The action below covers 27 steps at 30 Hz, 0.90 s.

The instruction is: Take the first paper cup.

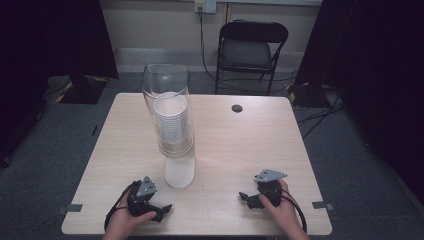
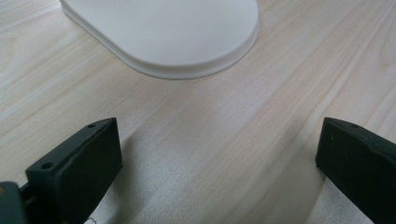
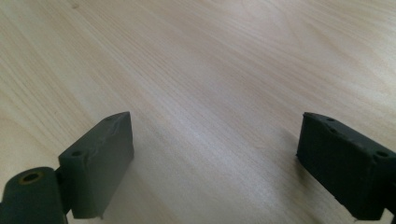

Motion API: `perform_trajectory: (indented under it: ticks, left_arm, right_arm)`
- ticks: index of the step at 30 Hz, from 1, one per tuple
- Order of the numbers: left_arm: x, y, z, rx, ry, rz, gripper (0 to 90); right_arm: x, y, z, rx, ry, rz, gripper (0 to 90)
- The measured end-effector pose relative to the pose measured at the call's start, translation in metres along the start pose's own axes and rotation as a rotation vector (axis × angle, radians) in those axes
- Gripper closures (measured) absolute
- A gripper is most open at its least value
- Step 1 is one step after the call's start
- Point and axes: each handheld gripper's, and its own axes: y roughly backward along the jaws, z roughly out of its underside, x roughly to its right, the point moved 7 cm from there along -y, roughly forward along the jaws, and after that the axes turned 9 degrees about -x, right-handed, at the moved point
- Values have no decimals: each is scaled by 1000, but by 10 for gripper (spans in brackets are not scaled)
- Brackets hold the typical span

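Surface: pale wood, my work area. Cup dispenser: clear tube of stacked cups, upright left of centre, white base just ahead of my left gripper. Left fingers: spread, empty. Right gripper: fingers spread, empty, well apart from dispenser.

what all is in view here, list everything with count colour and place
cup dispenser: one, clear tube on a white base, table's left middle
paper cups: one stack, white, inside the tube
table: one, light wood, centre
cable hole: one, dark, table's far side
folding chair: one, black, behind the table
left gripper: one, black, near left edge, jaws open
right gripper: one, black, near right edge, jaws open
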Motion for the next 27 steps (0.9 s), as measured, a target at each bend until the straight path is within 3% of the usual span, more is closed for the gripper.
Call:
perform_trajectory:
  ticks: [6,10,12,17,18,20,25,26,27]
  left_arm:
    - [2,2,1,13,3,-1,22]
    - [3,6,-1,31,-14,-4,191]
    - [2,8,-2,21,-13,-21,152]
    - [0,17,-11,72,26,-11,181]
    - [0,25,-17,115,58,2,178]
    - [0,31,-24,151,66,6,170]
    - [0,37,-38,189,96,10,160]
    - [1,39,-47,223,129,23,160]
    - [1,39,-47,223,129,23,160]
  right_arm:
    - [0,0,0,-1,0,1,101]
    - [0,0,0,-1,1,1,101]
    - [0,0,0,0,1,1,101]
    - [0,0,0,-1,0,1,101]
    - [0,0,0,-1,0,1,101]
    - [0,0,0,-1,-1,1,101]
    - [0,0,0,-1,0,1,101]
    - [0,0,0,-1,0,1,101]
    - [0,0,0,0,1,2,102]
